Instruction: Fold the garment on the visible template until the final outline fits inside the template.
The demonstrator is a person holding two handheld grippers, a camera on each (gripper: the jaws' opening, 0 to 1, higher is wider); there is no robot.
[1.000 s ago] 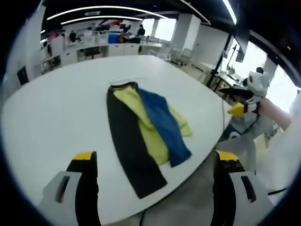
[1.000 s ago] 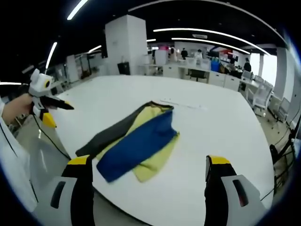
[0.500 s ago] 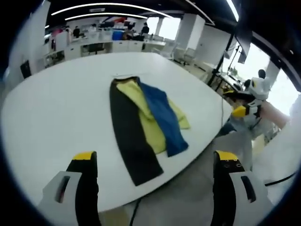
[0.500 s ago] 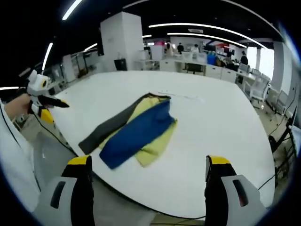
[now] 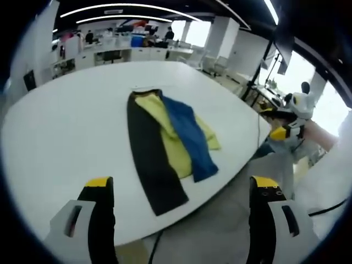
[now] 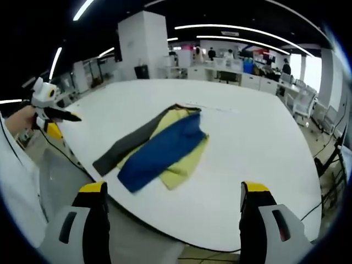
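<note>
Holding left claw (image 5: 177, 198) and right claw (image 6: 171, 203) released, grasping nothing, backing further off the worktop (image 5: 66, 126). Leaving the garment (image 5: 165, 146) lying at twelve o'clock, long and unfolded; folding not progressing.

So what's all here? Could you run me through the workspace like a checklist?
Surface: large white table, rounded edge.
Job's things: garment lying in long black, yellow and blue strips; faint template marks beyond its far end.
Clutter: nothing seen.
Grippers: left gripper and right gripper open, both off the table, holding nothing.
Cables: dark cable hanging under the table edge.
Surroundings: open office, desks, chairs, distant people.
</note>
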